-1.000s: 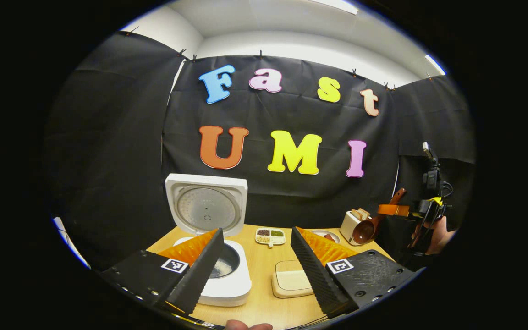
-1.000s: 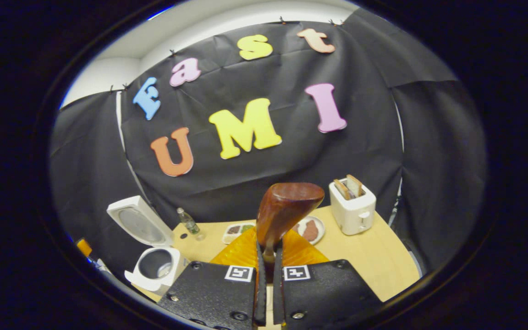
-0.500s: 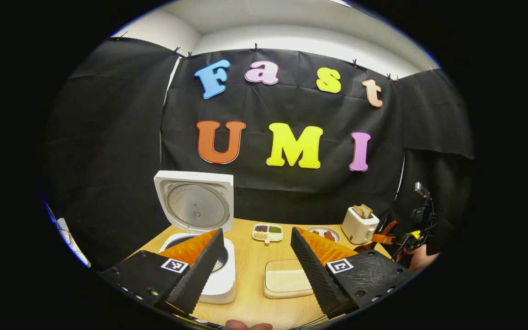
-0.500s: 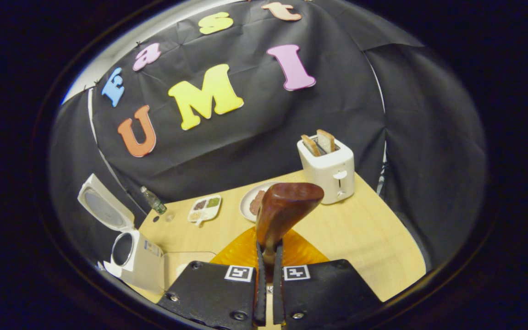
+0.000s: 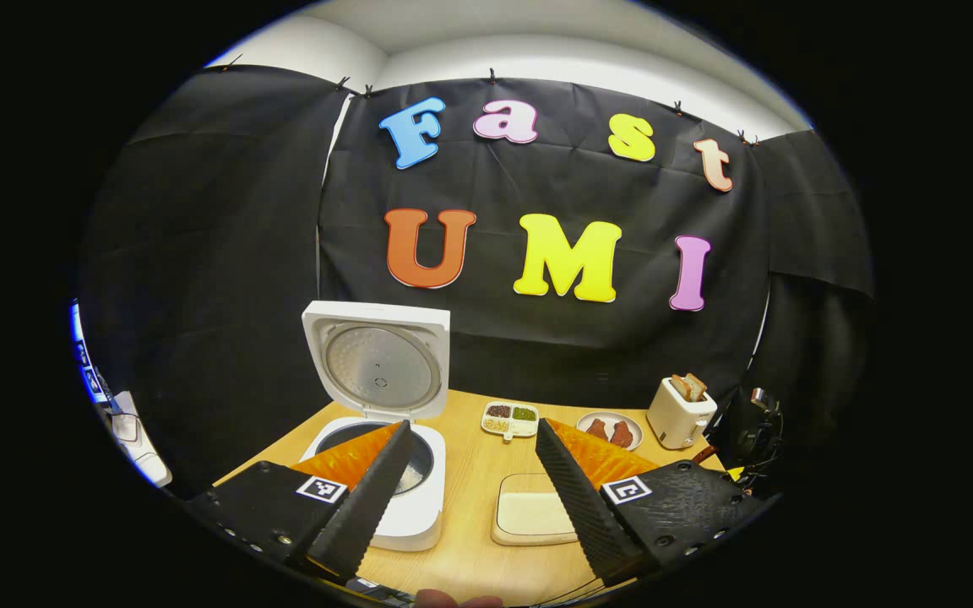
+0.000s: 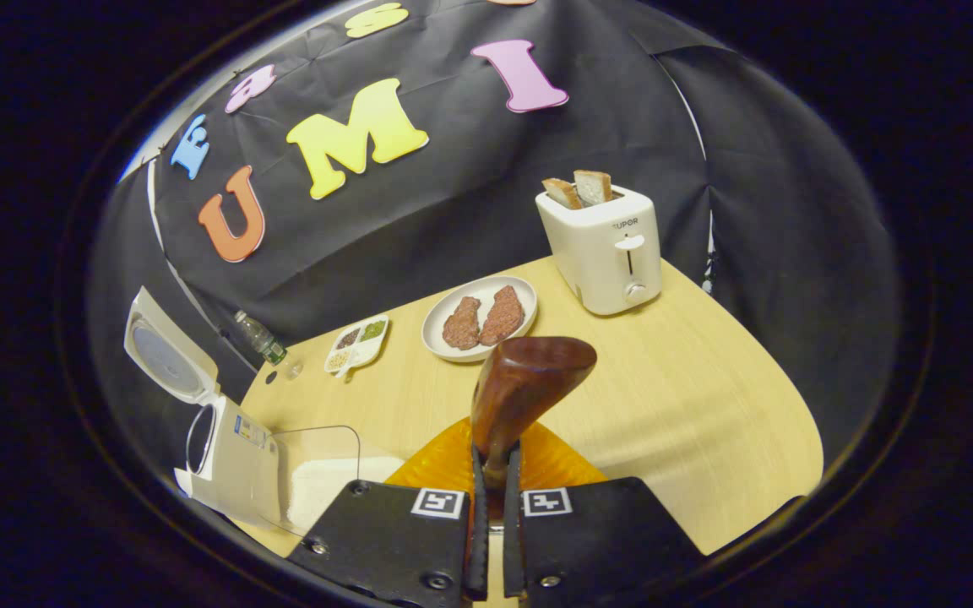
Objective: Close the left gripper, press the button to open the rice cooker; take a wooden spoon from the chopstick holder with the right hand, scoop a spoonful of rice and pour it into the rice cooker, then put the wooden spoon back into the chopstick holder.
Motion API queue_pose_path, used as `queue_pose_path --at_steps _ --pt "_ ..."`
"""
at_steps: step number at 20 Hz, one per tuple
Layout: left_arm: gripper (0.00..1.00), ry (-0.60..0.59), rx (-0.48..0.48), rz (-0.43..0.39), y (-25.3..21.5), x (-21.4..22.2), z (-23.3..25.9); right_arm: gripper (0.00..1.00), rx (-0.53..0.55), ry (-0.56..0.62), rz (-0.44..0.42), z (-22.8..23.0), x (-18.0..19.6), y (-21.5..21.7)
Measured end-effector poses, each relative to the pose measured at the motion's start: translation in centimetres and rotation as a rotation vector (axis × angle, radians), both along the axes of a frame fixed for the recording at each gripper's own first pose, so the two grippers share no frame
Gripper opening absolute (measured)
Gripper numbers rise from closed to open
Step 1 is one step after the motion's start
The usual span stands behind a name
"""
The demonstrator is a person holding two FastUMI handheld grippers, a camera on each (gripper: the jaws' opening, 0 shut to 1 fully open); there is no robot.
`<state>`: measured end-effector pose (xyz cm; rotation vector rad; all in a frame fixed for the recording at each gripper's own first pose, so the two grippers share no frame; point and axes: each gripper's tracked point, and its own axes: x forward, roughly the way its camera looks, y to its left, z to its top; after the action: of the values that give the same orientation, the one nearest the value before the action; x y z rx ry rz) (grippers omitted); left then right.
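The white rice cooker (image 5: 402, 515) stands open, its lid (image 5: 377, 363) upright and its pot uncovered. My left gripper (image 5: 471, 429) hovers open above the table's front, between the cooker and a clear box of rice (image 5: 533, 511), with nothing between its fingers. My right gripper (image 6: 495, 460) is shut on the handle of a dark wooden spoon (image 6: 529, 380), whose bowl points forward over the table. The cooker (image 6: 220, 443) and rice box (image 6: 326, 481) lie low on the left in the right gripper view. At the far right of the left gripper view, the right gripper (image 5: 757, 435) is low by the table edge.
A white toaster (image 6: 609, 245) with bread stands at the back right. A plate (image 6: 453, 350) with two meat pieces, a divided tray of grains (image 6: 356, 342) and a small bottle (image 6: 260, 338) sit along the back. The wooden table (image 6: 689, 405) is bare on the right.
My right gripper has come down with the spoon and tilted toward the table; toaster and plate look nearer. My left gripper has shifted slightly and stays open.
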<state>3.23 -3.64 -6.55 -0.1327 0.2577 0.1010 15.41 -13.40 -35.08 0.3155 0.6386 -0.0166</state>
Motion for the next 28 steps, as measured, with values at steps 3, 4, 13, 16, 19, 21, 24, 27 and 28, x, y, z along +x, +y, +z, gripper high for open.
queue_pose_path --at_steps 3,4,13,16,19,21,24,27,28 --pt "0.95 0.000 0.001 -0.009 -0.4 0.4 0.3 0.15 0.000 -0.017 -0.003 -0.1 0.7 -0.1" --pt "0.95 0.000 0.005 -0.016 -0.5 0.5 0.3 0.16 0.007 -0.011 -0.003 -0.2 0.6 0.0" --pt "0.95 -0.053 0.012 -0.055 0.0 1.9 1.9 0.77 -0.085 -0.072 -0.051 4.5 0.2 -2.8" --pt "0.95 -0.091 0.052 -0.056 1.7 2.9 3.3 0.73 -0.135 -0.142 -0.061 8.9 -0.1 -3.4" --pt "0.94 -0.107 0.082 -0.036 4.4 4.3 4.6 0.80 -0.204 -0.243 -0.070 14.5 -1.0 -3.6" --pt "0.94 -0.137 0.109 -0.021 6.4 6.0 6.2 0.80 -0.247 -0.318 -0.078 18.1 -1.8 -3.4" --pt "0.94 -0.172 0.183 -0.008 9.2 9.4 8.1 0.98 -0.296 -0.402 -0.065 22.2 -3.2 -2.1" --pt "0.94 -0.185 0.182 0.019 11.6 13.1 8.9 1.00 -0.302 -0.434 -0.055 24.4 -5.1 -1.1" --pt "0.95 -0.190 0.198 0.025 12.6 14.4 8.8 0.98 -0.303 -0.434 -0.054 24.4 -5.8 -0.9"
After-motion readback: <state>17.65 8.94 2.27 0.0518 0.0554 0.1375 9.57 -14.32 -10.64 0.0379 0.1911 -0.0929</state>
